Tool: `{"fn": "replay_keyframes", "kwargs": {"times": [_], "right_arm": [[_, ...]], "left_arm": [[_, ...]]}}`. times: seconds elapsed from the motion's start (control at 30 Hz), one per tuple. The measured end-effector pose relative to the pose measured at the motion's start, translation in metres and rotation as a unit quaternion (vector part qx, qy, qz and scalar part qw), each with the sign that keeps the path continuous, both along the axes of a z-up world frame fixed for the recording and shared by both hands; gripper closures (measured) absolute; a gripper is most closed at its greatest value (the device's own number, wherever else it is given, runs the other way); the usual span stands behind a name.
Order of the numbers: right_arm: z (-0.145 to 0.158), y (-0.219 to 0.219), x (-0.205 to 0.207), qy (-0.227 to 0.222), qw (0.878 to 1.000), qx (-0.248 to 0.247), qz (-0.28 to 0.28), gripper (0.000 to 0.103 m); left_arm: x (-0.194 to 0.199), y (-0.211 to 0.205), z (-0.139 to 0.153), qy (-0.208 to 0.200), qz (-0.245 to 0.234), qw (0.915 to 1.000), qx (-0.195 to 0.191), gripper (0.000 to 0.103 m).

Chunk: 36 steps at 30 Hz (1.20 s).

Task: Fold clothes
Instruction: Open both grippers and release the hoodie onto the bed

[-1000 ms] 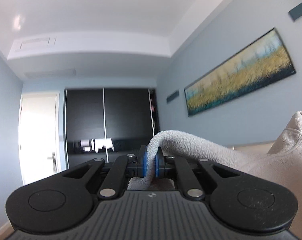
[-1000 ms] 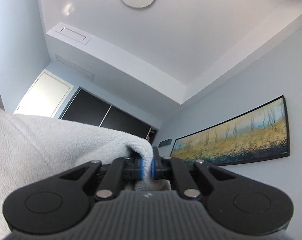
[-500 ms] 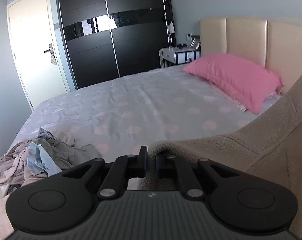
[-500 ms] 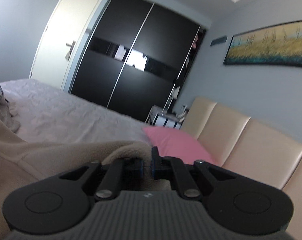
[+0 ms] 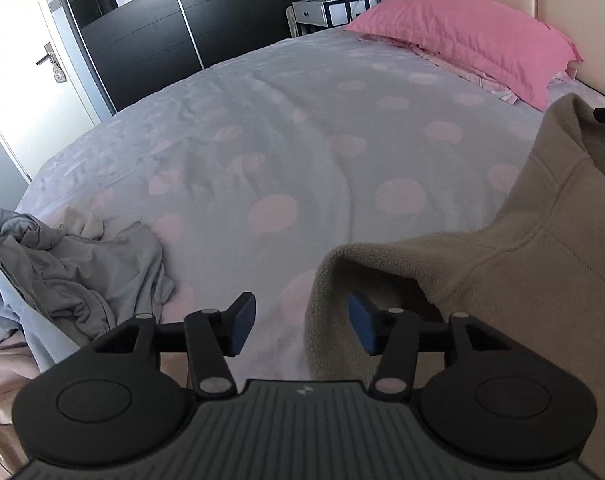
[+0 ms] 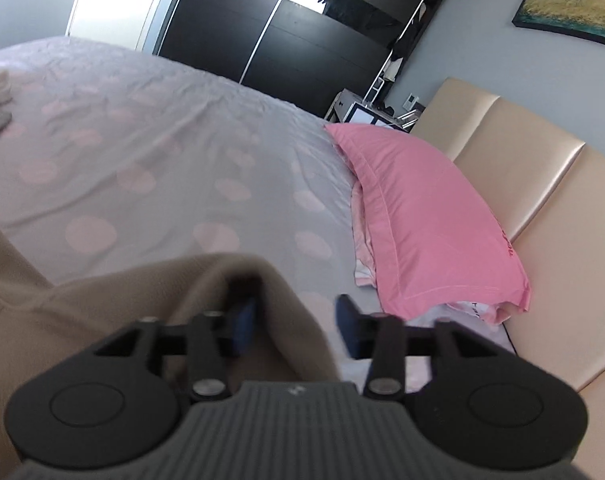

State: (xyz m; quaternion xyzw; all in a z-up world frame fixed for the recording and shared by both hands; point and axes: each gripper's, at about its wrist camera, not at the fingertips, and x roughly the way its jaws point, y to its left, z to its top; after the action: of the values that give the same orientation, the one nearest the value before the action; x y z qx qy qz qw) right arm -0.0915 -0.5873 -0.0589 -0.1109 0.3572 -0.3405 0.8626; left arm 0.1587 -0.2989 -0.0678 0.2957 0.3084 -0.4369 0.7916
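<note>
While you tilt both wrists down over the dotted bedsheet, your left gripper and right gripper gape wide, released; the beige fleece drapes each inner finger, lying at four o'clock.

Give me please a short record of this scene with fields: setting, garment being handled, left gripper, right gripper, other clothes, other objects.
setting: bed with grey sheet and pink dots
garment being handled: beige fleece garment, spread between the two grippers
left gripper: open, a fleece edge drapes over its right finger
right gripper: open, a fleece edge drapes over its left finger
other clothes: crumpled grey pile at the left of the bed
other objects: pink pillow, beige headboard, black wardrobe, painting
</note>
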Motion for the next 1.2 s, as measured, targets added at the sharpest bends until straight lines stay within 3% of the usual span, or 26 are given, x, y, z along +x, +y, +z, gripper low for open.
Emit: {"fn": "replay_keyframes", "kwargs": {"times": [0.17, 0.4, 0.63, 0.8, 0.87, 1.0, 1.1, 1.2], "right_arm": [[0.006, 0.015, -0.025, 0.001, 1.0, 0.0, 0.014, 0.05], [0.031, 0.084, -0.076, -0.017, 0.993, 0.046, 0.11, 0.046], [0.033, 0.158, -0.122, 0.0, 0.974, 0.087, 0.208, 0.046], [0.035, 0.205, -0.149, 0.031, 0.958, 0.075, 0.276, 0.045], [0.045, 0.217, -0.162, 0.031, 0.955, 0.074, 0.285, 0.045], [0.088, 0.224, -0.193, 0.033, 0.946, 0.132, 0.295, 0.045], [0.13, 0.23, -0.225, 0.058, 0.934, 0.162, 0.314, 0.045], [0.165, 0.24, -0.257, 0.089, 0.928, 0.175, 0.317, 0.038]], "left_arm": [[-0.011, 0.028, -0.002, 0.016, -0.003, 0.9998, 0.005, 0.052], [-0.048, 0.066, 0.024, 0.026, -0.023, 0.9992, -0.021, 0.046], [-0.115, 0.09, 0.042, 0.019, -0.089, 0.9953, -0.033, 0.044], [-0.16, 0.103, 0.047, 0.003, -0.123, 0.9918, -0.034, 0.044], [-0.173, 0.11, 0.056, 0.001, -0.127, 0.9909, -0.044, 0.044], [-0.192, 0.127, 0.076, 0.0, -0.135, 0.9887, -0.066, 0.042], [-0.206, 0.138, 0.085, -0.006, -0.138, 0.9876, -0.075, 0.04], [-0.215, 0.145, 0.086, 0.0, -0.145, 0.9868, -0.072, 0.039]]}}
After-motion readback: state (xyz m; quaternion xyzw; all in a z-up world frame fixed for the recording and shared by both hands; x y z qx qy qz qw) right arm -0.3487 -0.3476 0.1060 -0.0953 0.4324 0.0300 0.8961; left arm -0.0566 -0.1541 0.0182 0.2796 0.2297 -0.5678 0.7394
